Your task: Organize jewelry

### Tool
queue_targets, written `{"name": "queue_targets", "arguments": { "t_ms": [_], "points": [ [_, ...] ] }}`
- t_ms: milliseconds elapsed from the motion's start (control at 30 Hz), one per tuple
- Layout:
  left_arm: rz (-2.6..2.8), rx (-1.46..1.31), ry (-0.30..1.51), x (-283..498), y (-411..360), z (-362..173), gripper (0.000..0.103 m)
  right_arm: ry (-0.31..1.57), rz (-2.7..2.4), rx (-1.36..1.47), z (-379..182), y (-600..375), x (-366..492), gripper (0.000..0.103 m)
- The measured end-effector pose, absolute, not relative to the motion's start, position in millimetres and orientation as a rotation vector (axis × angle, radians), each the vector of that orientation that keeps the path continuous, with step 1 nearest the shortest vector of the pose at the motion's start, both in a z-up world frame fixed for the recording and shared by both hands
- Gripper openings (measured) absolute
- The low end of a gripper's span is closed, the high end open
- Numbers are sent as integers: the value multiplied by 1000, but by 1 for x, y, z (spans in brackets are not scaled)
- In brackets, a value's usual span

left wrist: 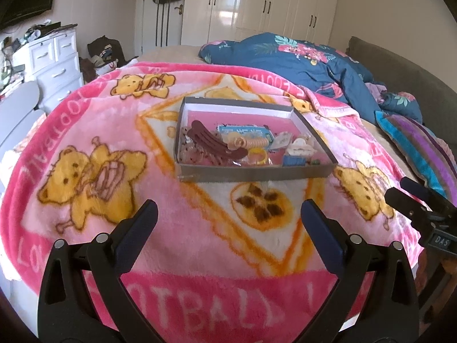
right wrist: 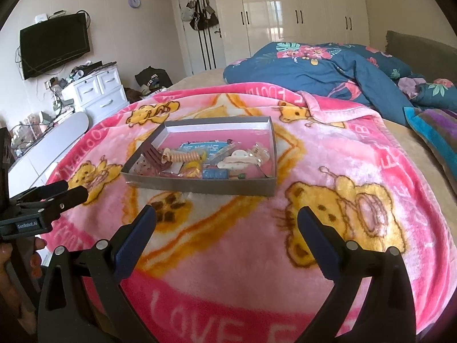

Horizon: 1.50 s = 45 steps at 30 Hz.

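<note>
A shallow grey box with a pink floor sits on the pink bear blanket. It holds a dark brown hair claw, a cream spiral hair tie, a yellow ring, a blue card and pale clips. My left gripper is open and empty, short of the box. My right gripper is open and empty, also short of the box; its tips show in the left wrist view.
A blue floral duvet lies bunched behind the blanket. A striped pillow lies at the right. A white drawer unit and a wall TV stand at the left. White wardrobes line the back wall.
</note>
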<state>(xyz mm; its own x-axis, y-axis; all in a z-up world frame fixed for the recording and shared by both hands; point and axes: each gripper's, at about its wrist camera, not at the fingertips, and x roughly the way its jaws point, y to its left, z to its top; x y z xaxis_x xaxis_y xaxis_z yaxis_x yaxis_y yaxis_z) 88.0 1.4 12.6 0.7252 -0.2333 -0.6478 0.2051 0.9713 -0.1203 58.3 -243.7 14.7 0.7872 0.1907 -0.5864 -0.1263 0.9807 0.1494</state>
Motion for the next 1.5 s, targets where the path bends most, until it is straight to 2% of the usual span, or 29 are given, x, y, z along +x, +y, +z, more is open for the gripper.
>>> {"name": "queue_targets", "arguments": {
  "t_ms": [500, 1500],
  "points": [
    [-225, -27, 749, 84, -2, -13, 94, 682, 161, 135, -13, -239, 55, 99],
    [-217, -30, 755, 81, 0, -14, 94, 698, 179, 134, -14, -233, 54, 99]
  ]
}}
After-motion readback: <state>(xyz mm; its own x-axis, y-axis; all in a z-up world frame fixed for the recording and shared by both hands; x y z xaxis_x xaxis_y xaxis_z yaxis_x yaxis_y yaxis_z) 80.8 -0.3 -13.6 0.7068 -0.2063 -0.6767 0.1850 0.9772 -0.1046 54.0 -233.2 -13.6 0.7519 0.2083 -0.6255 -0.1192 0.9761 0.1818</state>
